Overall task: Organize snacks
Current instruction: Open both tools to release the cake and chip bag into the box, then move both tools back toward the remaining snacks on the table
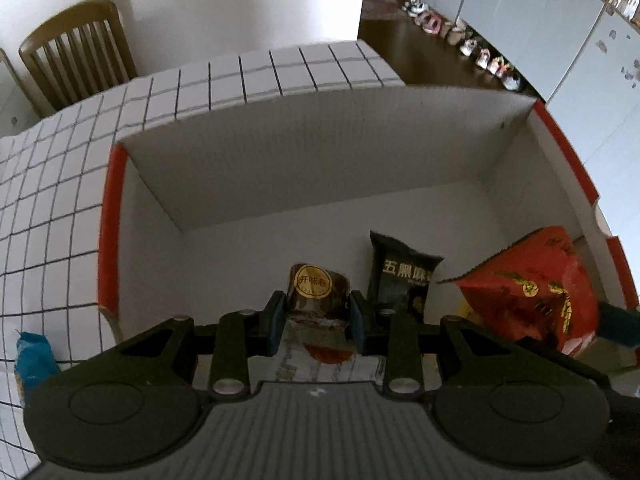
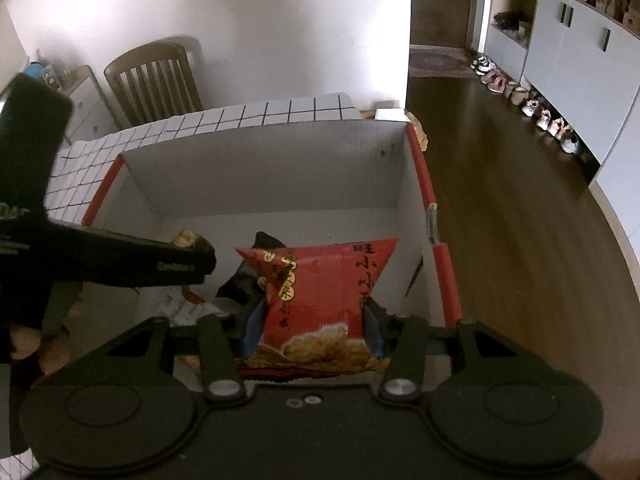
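A small brown snack packet with a round gold label [image 1: 316,292] sits pinched between the blue pads of the left gripper [image 1: 317,322], held over the inside of a large white cardboard box with red-edged flaps [image 1: 280,160]. A shiny red crinkled snack bag printed with gold and black characters and a picture of puffed crackers [image 2: 320,300] is clamped at its sides by the right gripper [image 2: 314,328], its jaws spread about as wide as the bag and pressing on it; it also hangs within the box, near the right wall. Below and between them, a black snack pouch with pale lettering [image 1: 400,276] lies on the box floor, partly hidden behind the red bag in the right wrist view.

Both grippers tilt steeply downward into the box, side by side, the left one crossing the left of the right wrist view as a dark bar.

The box stands on a white tablecloth with a black grid pattern [image 1: 60,184]. A blue packet [image 1: 34,360] lies on the cloth left of the box. A wooden slat-back chair [image 1: 76,52] stands at the far wall.
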### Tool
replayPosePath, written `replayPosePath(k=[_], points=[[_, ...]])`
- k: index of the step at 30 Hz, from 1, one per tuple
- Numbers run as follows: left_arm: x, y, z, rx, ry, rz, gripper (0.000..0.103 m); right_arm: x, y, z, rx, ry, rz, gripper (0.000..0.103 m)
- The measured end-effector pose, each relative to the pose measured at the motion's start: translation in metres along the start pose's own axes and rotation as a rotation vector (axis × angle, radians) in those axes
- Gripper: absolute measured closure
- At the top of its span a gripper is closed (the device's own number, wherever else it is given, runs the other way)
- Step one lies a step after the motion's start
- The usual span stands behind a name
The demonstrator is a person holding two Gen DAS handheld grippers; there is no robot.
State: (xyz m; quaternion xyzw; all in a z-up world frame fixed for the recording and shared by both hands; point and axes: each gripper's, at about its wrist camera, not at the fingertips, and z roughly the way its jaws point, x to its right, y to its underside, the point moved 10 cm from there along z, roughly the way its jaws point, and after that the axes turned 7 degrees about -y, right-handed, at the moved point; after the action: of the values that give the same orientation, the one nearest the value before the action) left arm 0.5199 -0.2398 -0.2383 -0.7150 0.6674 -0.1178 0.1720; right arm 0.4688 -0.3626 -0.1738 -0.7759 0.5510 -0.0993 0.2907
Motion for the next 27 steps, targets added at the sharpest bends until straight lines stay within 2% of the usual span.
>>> replayPosePath(k=[8, 10, 12, 17, 20, 27], points=[[-0.001, 0.0, 0.004, -0.019, 0.016, -0.02, 0.069, 0.0, -0.004, 0.001, -0.004, -0.004, 0.001, 0.051], [-0.002, -0.001, 0.0, -0.016, 0.029, -0.031, 0.045, 0.0, -0.005, -0.001, 0.005, 0.0, -0.002, 0.045], [-0.003, -0.002, -0.005, 0.007, 0.026, -0.041, 0.038, 0.0, -0.005, -0.004, 0.011, -0.003, -0.002, 0.04], [-0.006, 0.0, -0.022, 0.031, 0.034, -0.043, 0.038, -0.002, -0.005, -0.014, 0.028, -0.007, -0.006, 0.039], [-0.007, 0.004, -0.034, 0.049, 0.045, -0.049, 0.038, -0.005, -0.005, -0.024, 0.045, -0.008, -0.019, 0.032], [-0.012, 0.01, -0.072, 0.104, 0.075, -0.055, 0.038, -0.013, -0.006, -0.046, 0.075, -0.026, -0.038, 0.027]])
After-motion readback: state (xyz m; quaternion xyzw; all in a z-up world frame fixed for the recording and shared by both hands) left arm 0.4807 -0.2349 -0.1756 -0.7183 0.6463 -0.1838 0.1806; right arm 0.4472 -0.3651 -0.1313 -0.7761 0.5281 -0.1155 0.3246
